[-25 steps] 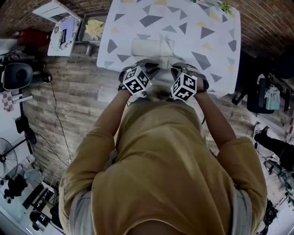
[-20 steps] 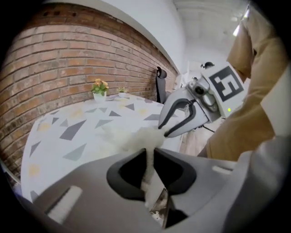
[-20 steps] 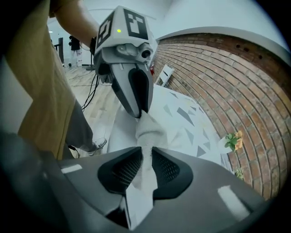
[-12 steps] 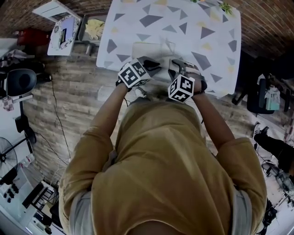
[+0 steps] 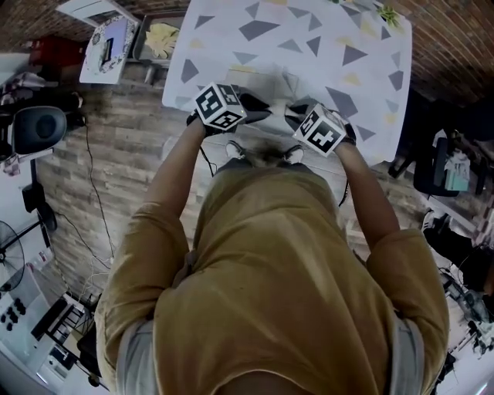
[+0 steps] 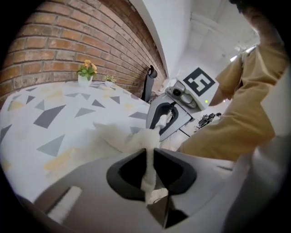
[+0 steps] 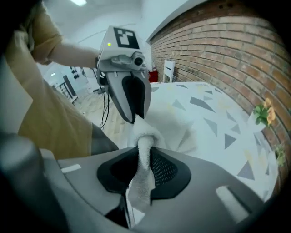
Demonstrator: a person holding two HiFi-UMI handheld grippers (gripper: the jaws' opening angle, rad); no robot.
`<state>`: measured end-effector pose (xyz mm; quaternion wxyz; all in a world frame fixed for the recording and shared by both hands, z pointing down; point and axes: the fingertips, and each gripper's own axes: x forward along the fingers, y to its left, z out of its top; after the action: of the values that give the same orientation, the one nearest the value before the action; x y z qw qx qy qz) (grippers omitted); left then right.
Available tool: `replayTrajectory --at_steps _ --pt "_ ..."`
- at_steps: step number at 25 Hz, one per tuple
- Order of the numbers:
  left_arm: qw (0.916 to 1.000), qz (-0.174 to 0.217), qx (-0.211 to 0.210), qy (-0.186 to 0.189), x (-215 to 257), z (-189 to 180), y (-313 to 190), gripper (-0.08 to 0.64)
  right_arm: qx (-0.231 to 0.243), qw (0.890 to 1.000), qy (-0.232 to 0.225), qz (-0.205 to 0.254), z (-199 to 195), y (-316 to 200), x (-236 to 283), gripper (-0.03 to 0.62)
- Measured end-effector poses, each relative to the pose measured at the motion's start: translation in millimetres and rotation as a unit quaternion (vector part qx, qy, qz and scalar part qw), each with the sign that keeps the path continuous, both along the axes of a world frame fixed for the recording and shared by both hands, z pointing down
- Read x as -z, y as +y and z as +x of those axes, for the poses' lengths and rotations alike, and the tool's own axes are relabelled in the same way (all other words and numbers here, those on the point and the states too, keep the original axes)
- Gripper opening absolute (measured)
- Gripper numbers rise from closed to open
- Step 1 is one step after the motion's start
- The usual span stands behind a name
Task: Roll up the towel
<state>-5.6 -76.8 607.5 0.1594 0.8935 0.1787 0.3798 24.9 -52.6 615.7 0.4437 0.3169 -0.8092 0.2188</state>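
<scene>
A white towel (image 5: pixel 266 81) lies on the near part of the table (image 5: pixel 309 31), which has a white cloth with grey and yellow triangles. My left gripper (image 5: pixel 258 108) is shut on the towel's near edge; the cloth (image 6: pixel 122 136) runs up between its jaws (image 6: pixel 149 166). My right gripper (image 5: pixel 297 114) stands close beside it, and its jaws are closing with a fold of the towel (image 7: pixel 168 125) pinched between them (image 7: pixel 143 168). Each gripper view shows the other gripper, the right gripper (image 6: pixel 166 118) and the left gripper (image 7: pixel 129 98), holding the same bunched edge.
A small pot of flowers (image 5: pixel 382 11) stands at the table's far right corner near the brick wall. Left of the table are a tray of yellow things (image 5: pixel 158 38), a box (image 5: pixel 108 46) and a chair (image 5: pixel 35 127). The person's body hides the table's near edge.
Both grippers have moved a little farther over the table and rolled, their marker cubes now a bit further apart. The towel's near edge has come up with them.
</scene>
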Motion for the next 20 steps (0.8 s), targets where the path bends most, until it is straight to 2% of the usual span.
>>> replayTrajectory --at_steps 3,8,11,14,17,20 --pt "0.9994 -0.022 0.026 0.003 3 2 -14 0.115 -0.025 0.999 -0.043 -0.022 5 -12 8 0.063" --pt "0.999 0.001 0.042 -0.016 -8 9 -35 0.117 -0.067 0.991 -0.094 -0.067 14 -29 2 0.052" --pt "0.998 0.038 0.031 -0.04 -18 14 -46 0.123 -0.096 0.984 -0.118 -0.091 19 -37 -6 0.052" --pt "0.9943 0.091 0.016 -0.053 -25 20 -55 0.131 -0.112 0.985 -0.094 -0.088 30 -45 -13 0.054" --pt "0.9881 0.143 -0.001 -0.057 -31 26 -60 0.146 -0.11 0.991 -0.04 -0.067 38 -50 -18 0.061" --pt "0.9834 0.172 -0.011 -0.055 -30 32 -58 0.146 -0.106 0.994 0.013 -0.035 44 -54 -22 0.092"
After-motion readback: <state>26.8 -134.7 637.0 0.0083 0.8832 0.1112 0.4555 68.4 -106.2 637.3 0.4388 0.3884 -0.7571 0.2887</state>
